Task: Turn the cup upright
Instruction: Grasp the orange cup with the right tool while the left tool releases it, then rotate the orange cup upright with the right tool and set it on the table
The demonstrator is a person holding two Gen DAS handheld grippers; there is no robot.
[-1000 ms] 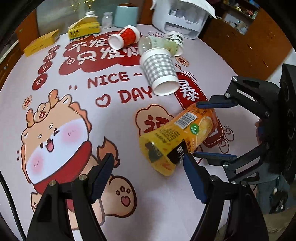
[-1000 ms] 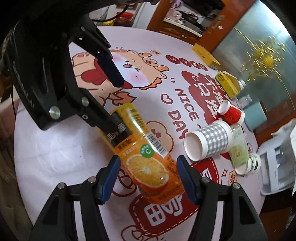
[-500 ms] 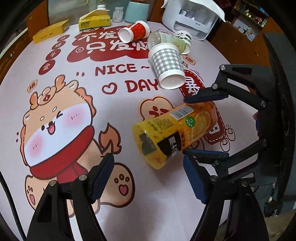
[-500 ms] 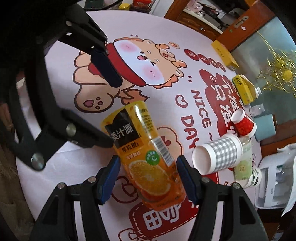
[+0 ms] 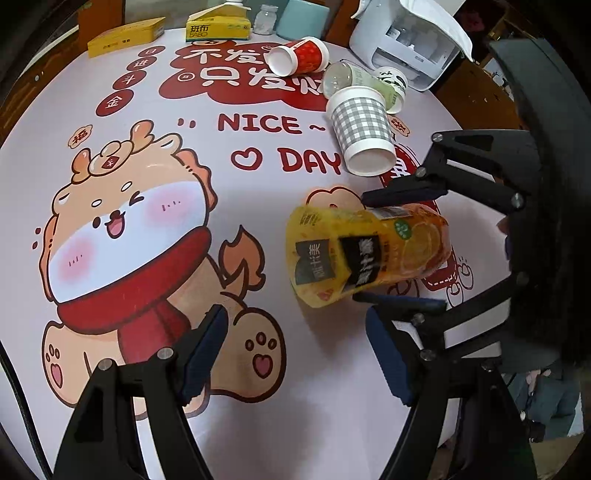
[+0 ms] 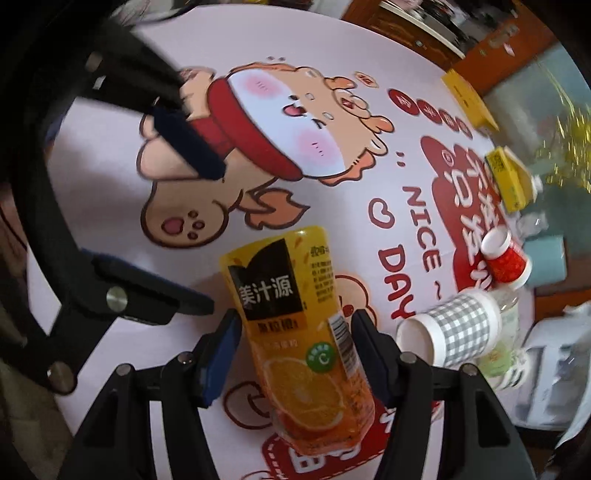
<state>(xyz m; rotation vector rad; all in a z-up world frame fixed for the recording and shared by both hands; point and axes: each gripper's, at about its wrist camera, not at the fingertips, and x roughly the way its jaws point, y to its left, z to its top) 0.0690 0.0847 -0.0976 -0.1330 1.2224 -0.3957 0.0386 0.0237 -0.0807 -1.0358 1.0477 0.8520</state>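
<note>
A yellow-orange juice-label cup is held tilted between the blue pads of my right gripper, which is shut on it. In the left wrist view the same cup hangs above the printed tablecloth, its open mouth toward the left, with my right gripper clamped across it. My left gripper is open and empty, low over the cloth just in front of the cup. It also shows in the right wrist view, open.
A grey checked paper cup lies on its side behind the juice cup. A red paper cup, a clear bottle and a small printed cup lie further back. Yellow boxes and a white appliance stand at the far edge.
My right gripper has lifted and turned the juice cup, so its mouth end has swung up and away from the cloth. My left gripper has drawn back a little.
</note>
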